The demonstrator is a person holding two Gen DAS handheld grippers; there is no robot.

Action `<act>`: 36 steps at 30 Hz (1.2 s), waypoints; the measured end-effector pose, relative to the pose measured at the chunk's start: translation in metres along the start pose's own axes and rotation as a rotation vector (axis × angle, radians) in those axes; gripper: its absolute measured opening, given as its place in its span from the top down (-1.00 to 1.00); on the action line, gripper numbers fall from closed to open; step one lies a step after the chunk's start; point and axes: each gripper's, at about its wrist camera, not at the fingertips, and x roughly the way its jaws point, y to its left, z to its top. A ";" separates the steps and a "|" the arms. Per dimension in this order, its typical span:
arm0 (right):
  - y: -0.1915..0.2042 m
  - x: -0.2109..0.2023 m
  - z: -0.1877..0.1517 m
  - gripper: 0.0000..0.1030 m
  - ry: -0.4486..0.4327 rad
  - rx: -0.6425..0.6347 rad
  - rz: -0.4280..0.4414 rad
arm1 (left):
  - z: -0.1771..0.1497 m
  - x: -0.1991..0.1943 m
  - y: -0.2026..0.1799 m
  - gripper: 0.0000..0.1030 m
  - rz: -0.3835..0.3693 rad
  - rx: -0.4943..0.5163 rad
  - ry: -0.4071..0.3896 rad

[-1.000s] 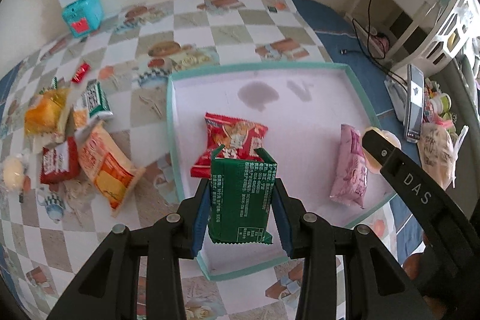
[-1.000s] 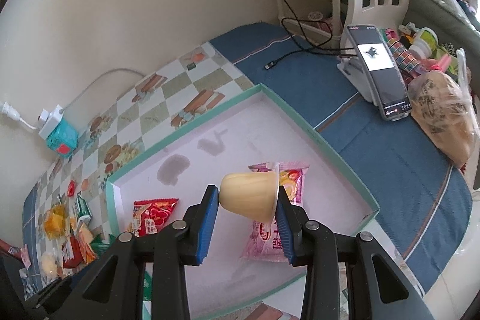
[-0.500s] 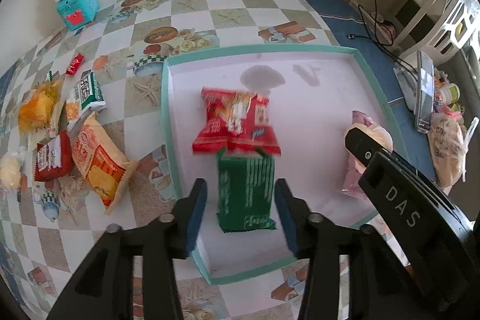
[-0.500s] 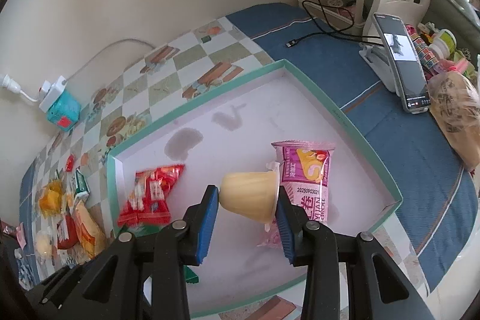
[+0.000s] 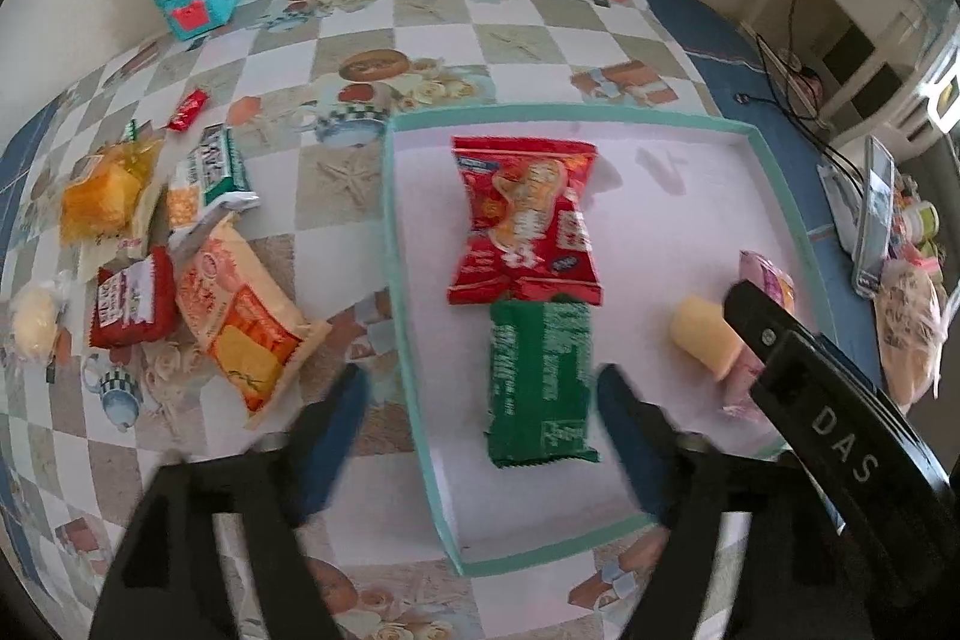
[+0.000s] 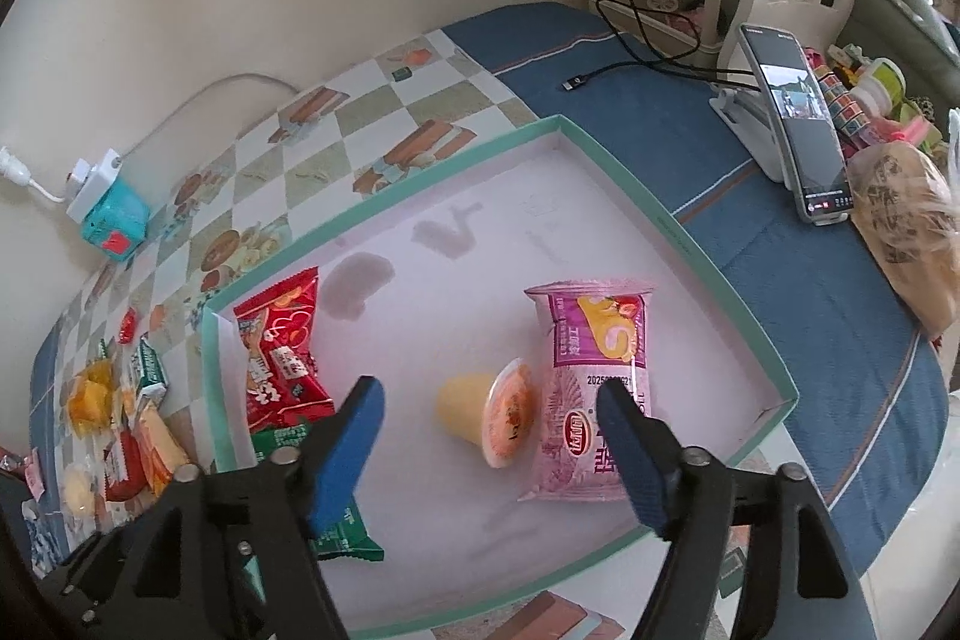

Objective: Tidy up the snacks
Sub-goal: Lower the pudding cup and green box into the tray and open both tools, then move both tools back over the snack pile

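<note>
Green pack (image 5: 543, 382) lies flat in tray (image 5: 399, 280), long axis along left gripper (image 5: 480, 400) fingers, top end touching red pack (image 5: 525, 220). Jelly cup (image 6: 486, 409) lies on side beside pink pack (image 6: 594, 394), lid toward right gripper (image 6: 489, 421); may roll. Both grippers' fingers just opened wide, nothing held.

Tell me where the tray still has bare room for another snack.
Bare floor runs along the tray's far wall, behind the red packet and pink packet; also between the red packet and jelly cup. Crowded: the loose pile left of the tray.
</note>
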 end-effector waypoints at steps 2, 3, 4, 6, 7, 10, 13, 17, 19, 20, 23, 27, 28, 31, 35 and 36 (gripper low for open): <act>-0.001 0.000 0.000 -0.92 -0.005 0.003 -0.007 | 0.002 -0.001 0.006 -0.69 0.020 -0.014 -0.009; -0.001 0.000 0.000 -0.97 -0.008 0.003 -0.010 | 0.003 -0.002 0.009 -0.69 0.027 -0.022 -0.014; -0.001 -0.001 0.000 -1.00 -0.012 0.001 -0.014 | 0.004 -0.003 0.013 -0.70 0.037 -0.033 -0.020; -0.001 -0.001 0.000 -1.00 -0.017 -0.004 -0.019 | 0.006 -0.005 0.021 -0.71 0.060 -0.057 -0.030; -0.001 -0.001 0.000 -1.00 -0.017 -0.006 -0.018 | 0.007 -0.006 0.026 -0.71 0.076 -0.071 -0.036; 0.001 0.000 0.000 -1.00 -0.012 -0.016 -0.018 | 0.010 -0.008 0.040 -0.87 0.098 -0.121 -0.051; 0.002 0.000 -0.001 -1.00 -0.013 -0.021 -0.020 | 0.012 -0.013 0.059 -0.96 0.127 -0.191 -0.081; 0.006 0.000 -0.002 -1.00 -0.016 -0.031 -0.021 | 0.012 -0.018 0.089 -0.96 0.160 -0.287 -0.105; 0.011 0.000 -0.003 -1.00 -0.015 -0.044 -0.017 | 0.010 -0.021 0.105 -0.96 0.177 -0.339 -0.114; 0.014 0.000 -0.004 -1.00 -0.015 -0.049 -0.014 | 0.009 -0.022 0.114 -0.96 0.186 -0.362 -0.119; 0.024 -0.001 -0.006 -1.00 -0.018 -0.071 -0.003 | 0.006 -0.027 0.141 -0.96 0.214 -0.427 -0.132; 0.039 -0.003 -0.011 -1.00 -0.024 -0.102 0.002 | -0.002 -0.037 0.176 -0.96 0.252 -0.512 -0.150; 0.043 -0.004 -0.012 -1.00 -0.026 -0.111 0.005 | -0.005 -0.040 0.187 -0.96 0.262 -0.539 -0.157; 0.057 -0.005 -0.016 -1.00 -0.029 -0.139 0.020 | -0.013 -0.049 0.211 -0.96 0.291 -0.597 -0.175; 0.072 -0.007 -0.022 -1.00 -0.032 -0.171 0.032 | -0.024 -0.059 0.242 -0.97 0.321 -0.668 -0.192; 0.076 -0.007 -0.023 -1.00 -0.033 -0.179 0.034 | -0.027 -0.061 0.249 -0.97 0.328 -0.683 -0.196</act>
